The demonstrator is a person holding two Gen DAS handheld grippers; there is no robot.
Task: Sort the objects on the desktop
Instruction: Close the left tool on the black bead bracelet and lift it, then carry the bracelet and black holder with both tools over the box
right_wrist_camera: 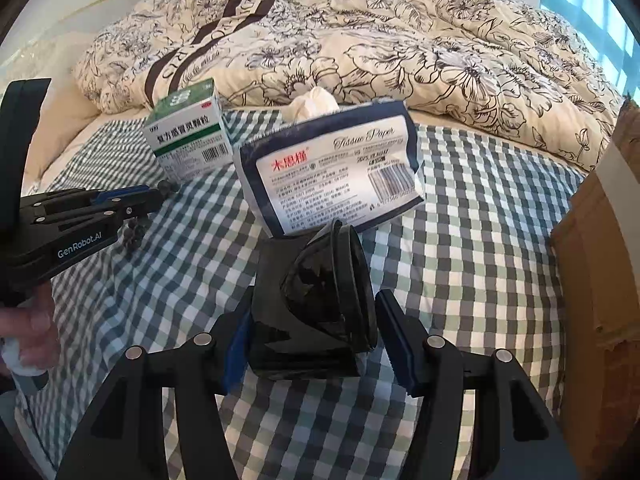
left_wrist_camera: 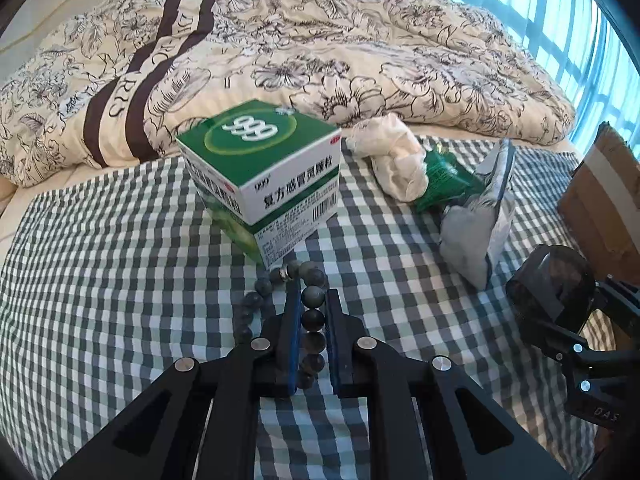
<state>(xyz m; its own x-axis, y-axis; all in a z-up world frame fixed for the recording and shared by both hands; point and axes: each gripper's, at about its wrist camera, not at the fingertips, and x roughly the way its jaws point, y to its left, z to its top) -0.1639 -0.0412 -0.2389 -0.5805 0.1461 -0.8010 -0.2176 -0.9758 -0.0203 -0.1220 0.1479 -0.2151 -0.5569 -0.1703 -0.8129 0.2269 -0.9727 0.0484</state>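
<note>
My left gripper (left_wrist_camera: 313,300) pinches the bead bracelet (left_wrist_camera: 312,319); my right gripper (right_wrist_camera: 316,336) straddles the black container (right_wrist_camera: 320,304) (contact unclear).

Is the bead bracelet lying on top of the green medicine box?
No. The bead bracelet sits between the left gripper fingers, in front of the green medicine box.

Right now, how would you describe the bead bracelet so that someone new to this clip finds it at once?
On the green-and-white checked cloth over the bed, find the green and white medicine box. Just in front of it lies the bead bracelet, one side between the left gripper fingers. It is the only loop of dark round beads; its neighbours are packets and boxes.
</note>
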